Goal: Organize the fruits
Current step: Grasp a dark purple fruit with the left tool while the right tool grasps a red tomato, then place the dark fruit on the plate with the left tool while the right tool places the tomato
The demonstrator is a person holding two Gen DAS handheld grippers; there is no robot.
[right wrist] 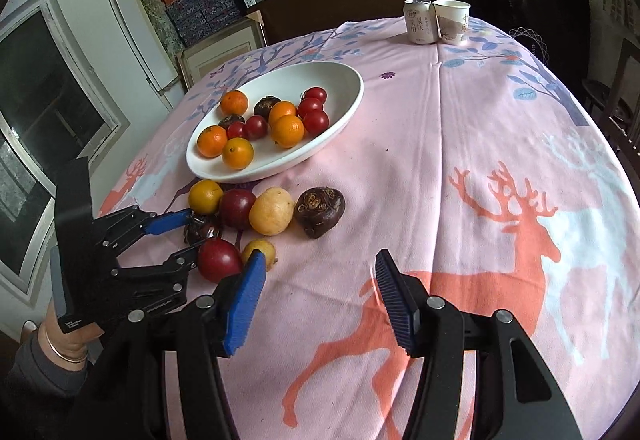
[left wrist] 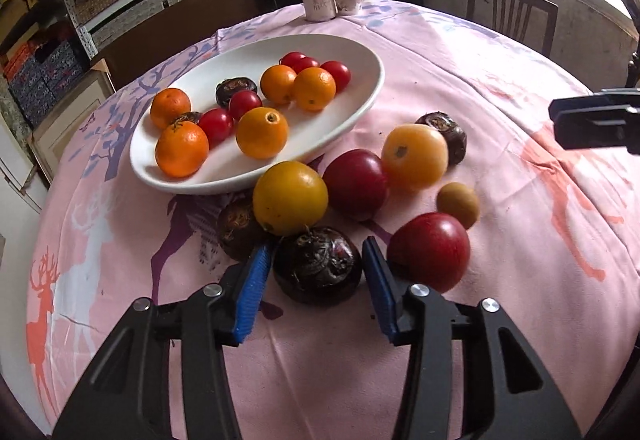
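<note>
Left wrist view: the dark chestnut [left wrist: 317, 266] lies on the pink cloth [left wrist: 500, 79] below the plate [left wrist: 360, 51], knobbly top facing the camera, roughly round with no clear long axis. The left gripper [left wrist: 318, 256] is spread around it, pads just beside its sides; contact unclear.

Right wrist view: the right gripper [right wrist: 320, 272] is spread wide and holds nothing, over the cloth, near the loose fruits.
</note>
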